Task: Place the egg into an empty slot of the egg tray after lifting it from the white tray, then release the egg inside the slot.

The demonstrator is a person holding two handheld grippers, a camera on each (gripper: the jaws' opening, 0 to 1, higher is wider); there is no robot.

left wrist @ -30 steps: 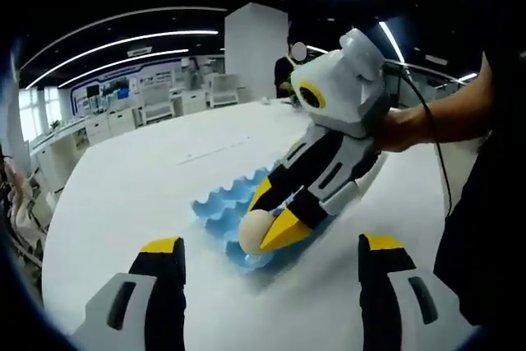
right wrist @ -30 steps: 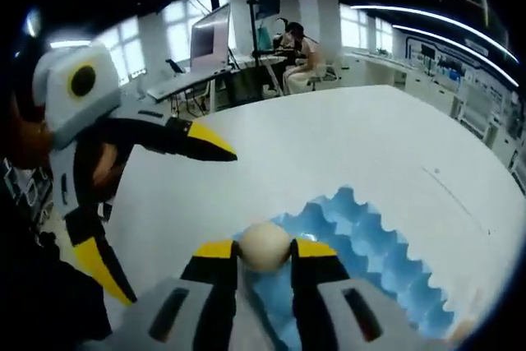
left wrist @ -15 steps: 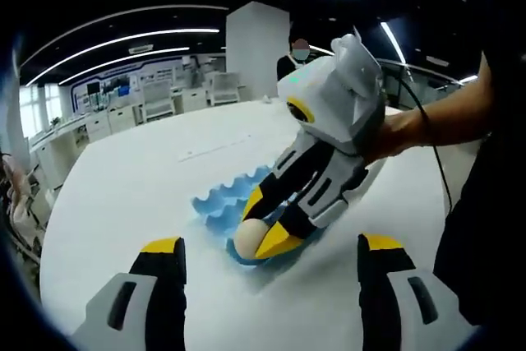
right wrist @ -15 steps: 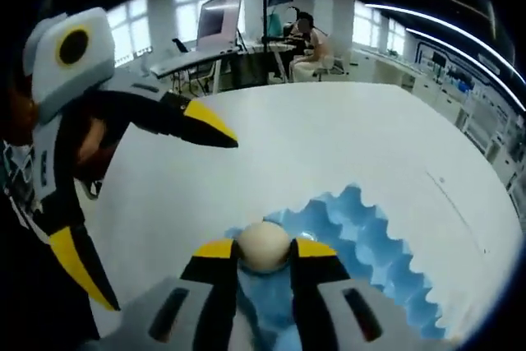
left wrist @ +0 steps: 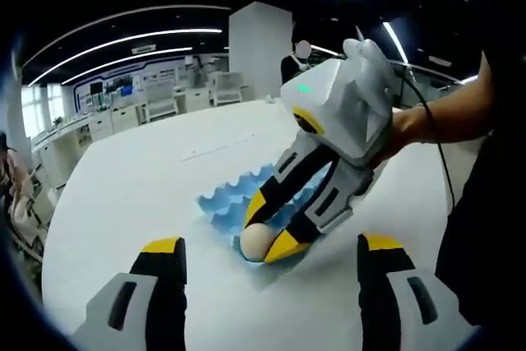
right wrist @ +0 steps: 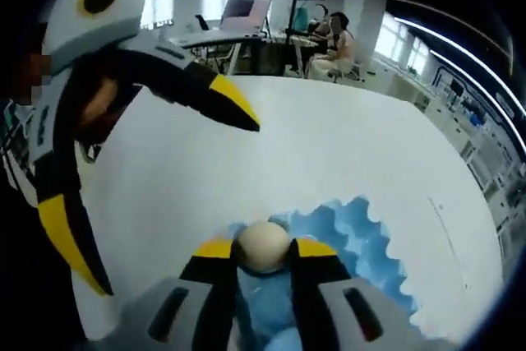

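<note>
Egg (left wrist: 256,241) in the left gripper view: pale cream, smooth, matte, no marks visible. It sits clamped between the yellow tips of the right tool (left wrist: 274,234), which comes in from the upper right and slopes down toward the near end of the blue egg tray (left wrist: 223,201). Egg is low over the tray's near corner slot; can't tell if it touches the slot floor. Only a rounded end shows past the tips, so long axis is unclear from this angle. A hand (left wrist: 403,127) grips the right tool's white body. Tray lies on the white bench (left wrist: 140,187). Left tool (left wrist: 271,297) hangs short of the tray, its tips wide apart with nothing between them.

Right gripper view: egg (right wrist: 263,246) centred just above the tool's own tips (right wrist: 263,252), pinched on both sides by the yellow pads. Outline reads nearly round, slightly wider than tall; which end points forward I can't tell. Blue tray (right wrist: 362,232) lies directly under and beyond it, scalloped edge running off to the right. Left tool (right wrist: 156,174) enters from the left, tips spread, held above the bench (right wrist: 329,145) and well apart from the egg.
</note>
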